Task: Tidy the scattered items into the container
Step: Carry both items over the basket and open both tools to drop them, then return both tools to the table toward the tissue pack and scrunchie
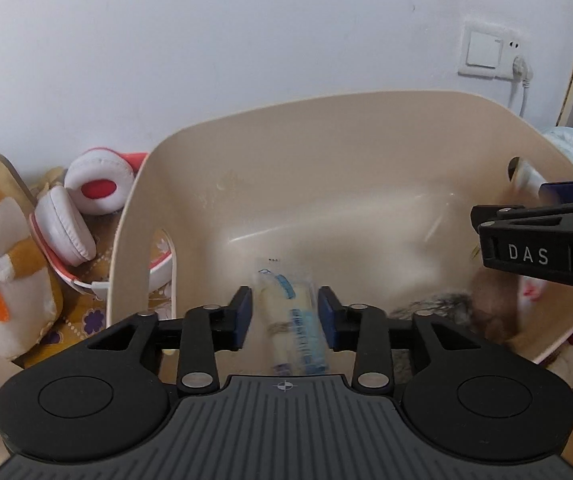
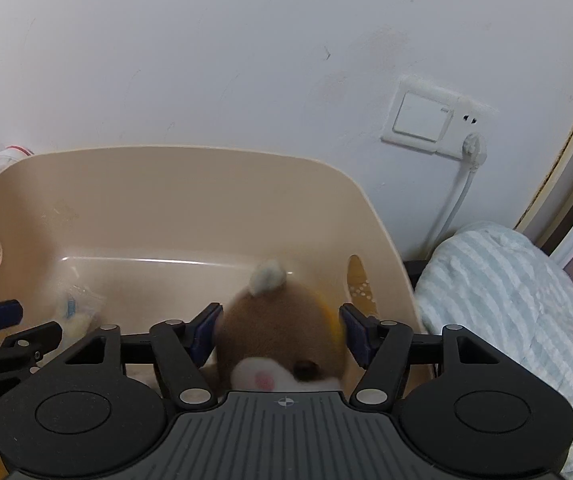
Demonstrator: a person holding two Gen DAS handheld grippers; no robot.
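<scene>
1. The left gripper (image 1: 285,314) is held over the near rim of the beige container (image 1: 326,128), pointing down into it. Its blue pads stand apart on either side of a clear plastic packet (image 1: 292,312) without touching it, so its jaws are parted and grip nothing.
2. The right gripper (image 2: 280,330) is held over the container's right half, and it shows at the right edge of the left wrist view with "DAS" on its side. Its pads are spread wide around a brown plush toy (image 2: 278,320); the left pad seems to touch the fur and the right pad stands off it, so I cannot tell whether it grips.
3. The packet is blurred, see-through with blue print and something pale yellow inside. It lies low in the container near the middle of the near wall.
4. The plush toy is brown with a pale tail tuft, white muzzle and pink nose, head toward the camera, by the container's right wall with its handle cut-out.
5. Outside the left wall, white and red headphones (image 1: 82,216) and an orange and white plush (image 1: 10,264) lie on a yellow patterned cloth.
6. A white wall with a switch plate (image 2: 426,120) stands behind the far rim; striped bedding (image 2: 514,292) lies right. The container's far floor is bare.
</scene>
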